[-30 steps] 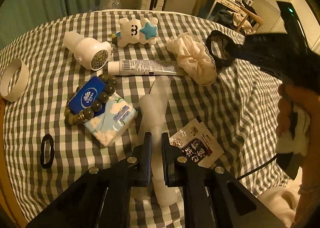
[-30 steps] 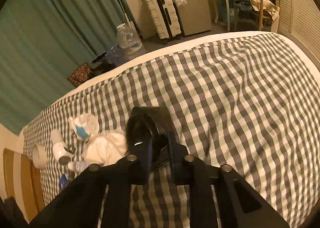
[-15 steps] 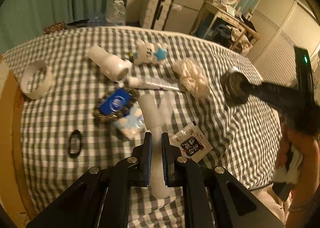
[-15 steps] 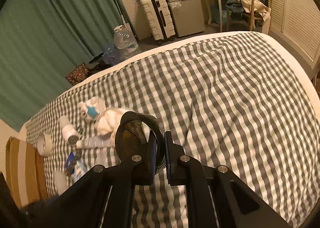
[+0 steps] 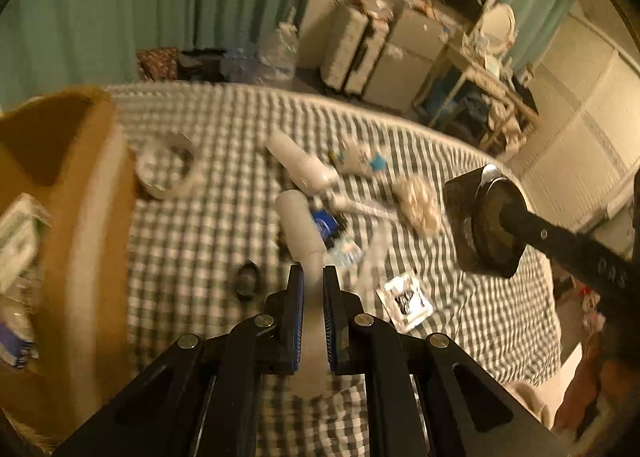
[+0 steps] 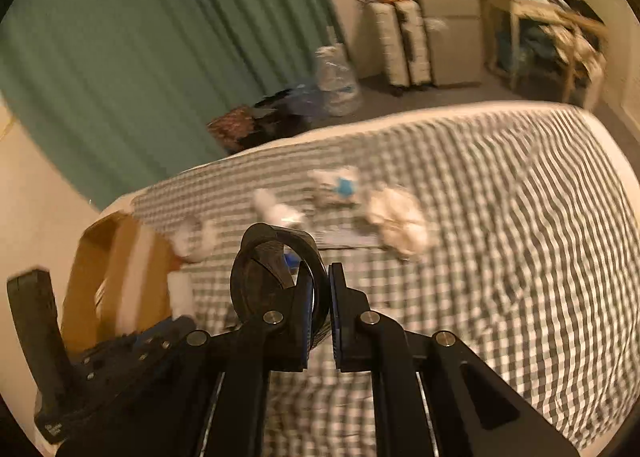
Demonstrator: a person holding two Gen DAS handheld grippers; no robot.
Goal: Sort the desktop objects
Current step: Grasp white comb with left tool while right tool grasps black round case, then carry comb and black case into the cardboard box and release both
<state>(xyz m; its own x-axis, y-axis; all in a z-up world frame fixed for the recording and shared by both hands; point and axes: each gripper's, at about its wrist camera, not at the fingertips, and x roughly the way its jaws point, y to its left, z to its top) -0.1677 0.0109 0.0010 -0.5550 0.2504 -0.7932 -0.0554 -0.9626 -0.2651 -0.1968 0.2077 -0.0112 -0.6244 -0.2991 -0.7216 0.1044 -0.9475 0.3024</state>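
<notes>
My left gripper [image 5: 312, 277] is shut on a white plastic bottle [image 5: 298, 225] at its narrow neck and holds it above the checked bedspread [image 5: 208, 241]. My right gripper [image 6: 320, 277] is shut on the rim of a black cup [image 6: 264, 269], also lifted off the cloth. That black cup [image 5: 484, 225] shows at the right of the left wrist view. A cardboard box [image 5: 80, 217] with a few packets inside stands at the left, close beside the held bottle. Both views are blurred by motion.
On the bedspread lie a tape roll [image 5: 168, 169], a second white bottle [image 5: 300, 169], a bear toy with a blue star [image 5: 362, 159], a cream scrunchie [image 5: 418, 203], a tube [image 5: 360, 207], a blue tissue pack [image 5: 326, 225], a sachet [image 5: 406, 299] and a black hair tie [image 5: 246, 277]. Suitcases and a desk stand beyond the bed.
Both grippers have risen and swung left, carrying the white bottle and the black cup off the cloth. The cardboard box has come into view at the left.
</notes>
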